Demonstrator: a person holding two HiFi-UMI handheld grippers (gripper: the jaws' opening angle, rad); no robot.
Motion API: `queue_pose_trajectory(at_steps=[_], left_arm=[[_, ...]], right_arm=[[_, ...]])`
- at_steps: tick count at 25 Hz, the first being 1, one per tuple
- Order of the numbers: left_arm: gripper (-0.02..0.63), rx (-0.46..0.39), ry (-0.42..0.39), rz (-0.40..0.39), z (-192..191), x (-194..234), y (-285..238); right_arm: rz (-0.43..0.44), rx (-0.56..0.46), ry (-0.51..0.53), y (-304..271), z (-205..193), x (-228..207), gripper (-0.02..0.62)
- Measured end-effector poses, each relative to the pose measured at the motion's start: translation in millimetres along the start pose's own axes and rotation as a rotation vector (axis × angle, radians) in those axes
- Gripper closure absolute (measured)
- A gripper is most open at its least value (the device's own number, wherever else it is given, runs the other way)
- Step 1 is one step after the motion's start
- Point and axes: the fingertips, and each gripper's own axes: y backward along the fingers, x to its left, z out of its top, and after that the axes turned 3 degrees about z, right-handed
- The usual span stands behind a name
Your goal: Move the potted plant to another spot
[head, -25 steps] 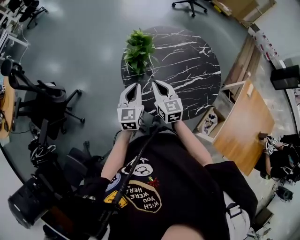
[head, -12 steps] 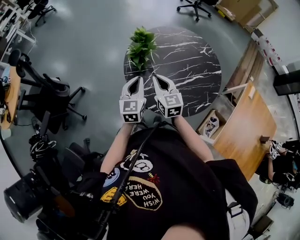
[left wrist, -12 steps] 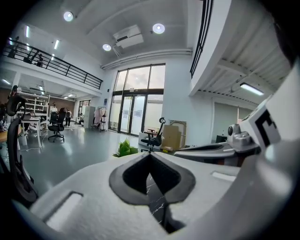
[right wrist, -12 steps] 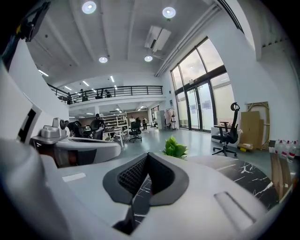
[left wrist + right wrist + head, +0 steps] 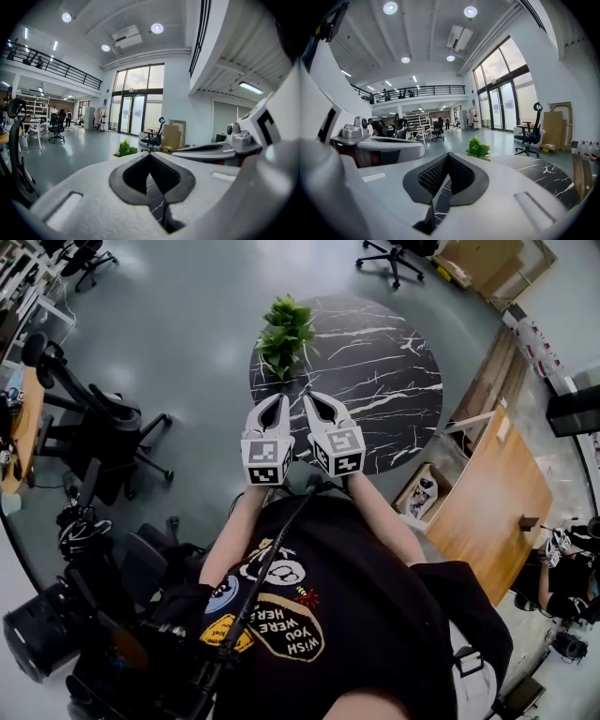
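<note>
Head view, going left to right: office chairs point(image 5: 103, 427) on the floor, then the left gripper point(image 5: 272, 409) and right gripper point(image 5: 317, 404) side by side. Both are clenched on nothing, and each gripper view shows the pads meeting with only air between them. The potted plant point(image 5: 286, 334) stands upright just ahead of both tips, apart from them, a bit nearer the left gripper's line. It sits right at the left rim of the round marble counter point(image 5: 384, 371), so there's floor left of the plant and lots of bare top out to the right gripper's side. Old spot or new spot? Could be either. A wooden desk point(image 5: 487, 502) is further right.
</note>
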Motion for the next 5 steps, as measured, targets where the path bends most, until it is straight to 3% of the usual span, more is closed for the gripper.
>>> queue_pose_trajectory(at_steps=[5], left_arm=[[0.603,0.008,0.011,-0.006,-5.4,-2.1,6.5]], right_arm=[[0.004,0.005,-0.002,3.7,-4.7,5.7,0.594]])
